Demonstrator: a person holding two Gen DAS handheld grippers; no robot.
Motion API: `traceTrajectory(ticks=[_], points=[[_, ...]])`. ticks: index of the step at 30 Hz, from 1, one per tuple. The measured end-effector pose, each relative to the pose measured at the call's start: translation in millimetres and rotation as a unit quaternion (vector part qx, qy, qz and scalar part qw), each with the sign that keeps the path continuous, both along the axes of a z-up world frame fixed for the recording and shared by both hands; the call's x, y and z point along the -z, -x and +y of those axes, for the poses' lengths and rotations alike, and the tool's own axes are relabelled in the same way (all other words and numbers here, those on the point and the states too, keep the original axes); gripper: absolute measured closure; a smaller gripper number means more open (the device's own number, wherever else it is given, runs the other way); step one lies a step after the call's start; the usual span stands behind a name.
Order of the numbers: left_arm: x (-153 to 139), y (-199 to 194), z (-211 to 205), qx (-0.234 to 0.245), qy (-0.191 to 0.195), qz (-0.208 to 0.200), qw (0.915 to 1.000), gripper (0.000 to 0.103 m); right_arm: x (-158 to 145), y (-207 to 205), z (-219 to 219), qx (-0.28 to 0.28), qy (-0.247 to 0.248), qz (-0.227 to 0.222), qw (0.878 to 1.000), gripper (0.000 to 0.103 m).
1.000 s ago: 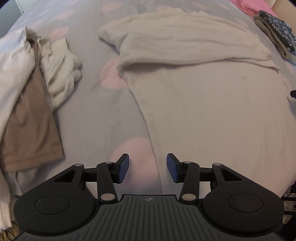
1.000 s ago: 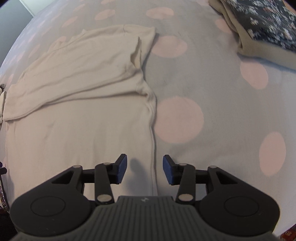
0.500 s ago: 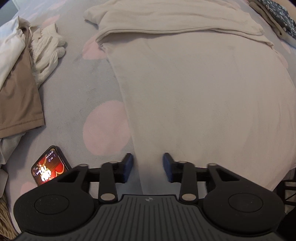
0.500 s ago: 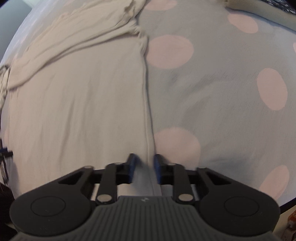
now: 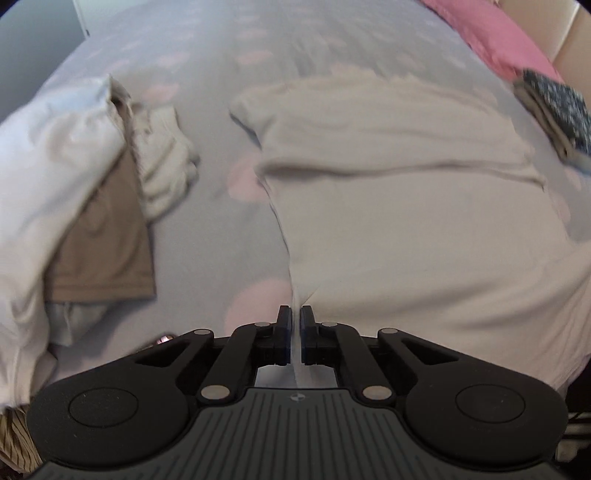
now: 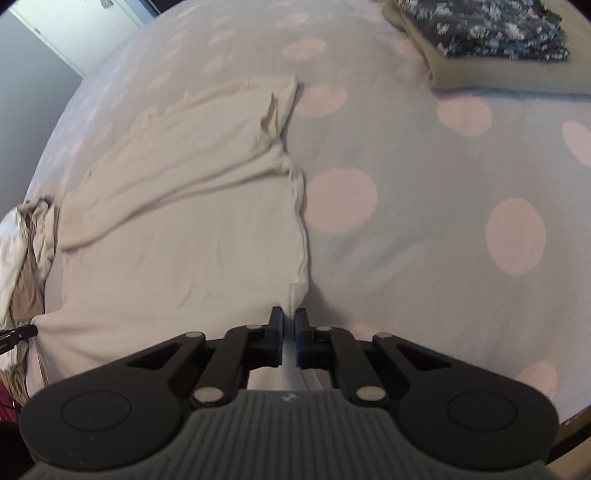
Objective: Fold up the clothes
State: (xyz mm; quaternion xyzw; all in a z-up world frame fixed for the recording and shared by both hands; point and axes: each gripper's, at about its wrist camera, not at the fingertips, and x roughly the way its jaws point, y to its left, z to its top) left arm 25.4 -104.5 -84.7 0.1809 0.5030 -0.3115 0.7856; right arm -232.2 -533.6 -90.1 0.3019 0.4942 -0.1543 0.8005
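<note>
meanwhile the dotted bedsheet [image 6: 424,229] is covered by a cream garment [image 5: 424,229] whose sleeves are laid across its top, its near hem corners are pinched by the left gripper [image 5: 295,325] and right gripper [image 6: 289,328], so further folding seems left.

Cream long-sleeved top [image 5: 413,206]. Grey bedsheet [image 6: 424,155] with pale pink dots. Tan garment [image 5: 107,240] at nine o'clock under a white one [image 5: 48,162]. Navy floral folded cloth [image 6: 491,26] at one o'clock on a beige one [image 6: 498,74]. Pink pillow [image 5: 495,40].
</note>
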Motion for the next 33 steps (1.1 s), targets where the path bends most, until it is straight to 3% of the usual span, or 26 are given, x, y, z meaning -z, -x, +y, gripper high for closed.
traceTrajectory(ticks=[9,16,21,24,28,33], points=[[-14.9,-45.9,-37.4,-0.019,0.027,-0.064,0.9974,0.100,-3.7,-59.3,-26.2,0.015,0.039,-0.051,0.998,0.097],[15.8,-55.4,-68.5,0.002,-0.015,-0.078,0.9968,0.100,17.8,-96.0,-22.4,-0.026,0.086,-0.041,0.995,0.096],[21.8,-57.5,-70.0,-0.001,-0.044,-0.100,0.9940,0.097,22.6,-94.6,-28.5,-0.016,0.107,-0.029,0.994,0.083],[9.6,-53.9,-62.1,0.001,-0.027,-0.110,0.9936,0.093,16.7,-87.9,-24.3,-0.029,0.129,-0.043,0.990,0.077],[-3.4,-23.5,-61.8,0.070,-0.012,-0.140,0.9876,0.089,10.9,-78.6,-1.2,-0.094,0.161,-0.060,0.981,0.077],[-2.2,21.8,-61.4,0.156,-0.028,-0.177,0.9712,0.088,11.6,-60.3,44.8,-0.216,0.206,-0.062,0.952,0.077]])
